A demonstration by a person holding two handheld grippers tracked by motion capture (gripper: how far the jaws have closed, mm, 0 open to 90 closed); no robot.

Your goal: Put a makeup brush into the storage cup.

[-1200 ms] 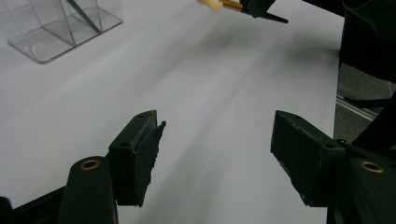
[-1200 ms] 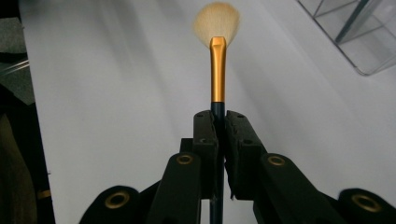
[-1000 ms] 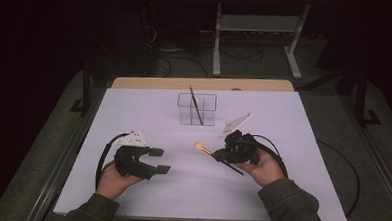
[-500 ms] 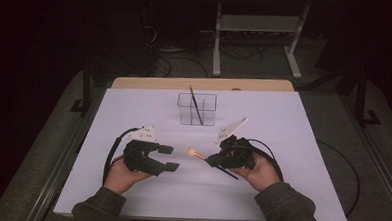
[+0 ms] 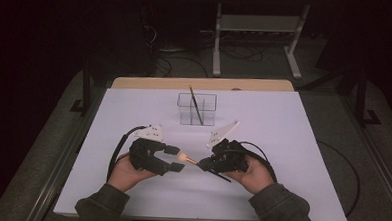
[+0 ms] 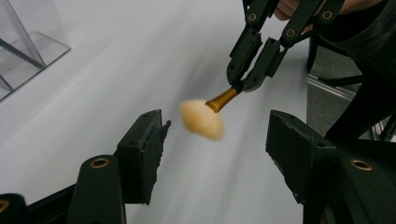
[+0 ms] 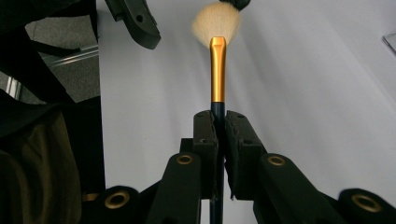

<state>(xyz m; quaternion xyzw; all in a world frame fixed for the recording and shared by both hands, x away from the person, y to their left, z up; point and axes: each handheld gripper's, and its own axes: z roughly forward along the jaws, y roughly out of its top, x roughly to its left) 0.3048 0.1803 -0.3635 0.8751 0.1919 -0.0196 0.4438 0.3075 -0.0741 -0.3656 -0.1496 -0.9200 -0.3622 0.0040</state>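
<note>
Standing in clear box point(image 5: 196, 109): one dark brush point(image 5: 196, 104), leaning.

clear holder point(image 5: 197, 109) at rear centre, open table point(image 5: 282, 144) around

Counts: 2 grippers, one per hand, left gripper point(image 5: 174, 158) at lower left-centre of the high view, right gripper point(image 5: 205, 164) at lower centre-right. 2 hands, left hand point(image 5: 126, 171) and right hand point(image 5: 254, 174), both near the bottom edge. 1 makeup brush point(image 5: 188, 158) w/ pale bristles and gold ferrule, centre frame btwn the grippers. 1 clear holder point(image 5: 208, 102), upper centre, w/ 2 compartments as far as can be told. 1 dark stick-like item point(image 5: 196, 104) leaning inside it. 1 white table point(image 5: 292, 145). 2 cables, one per gripper.
</note>
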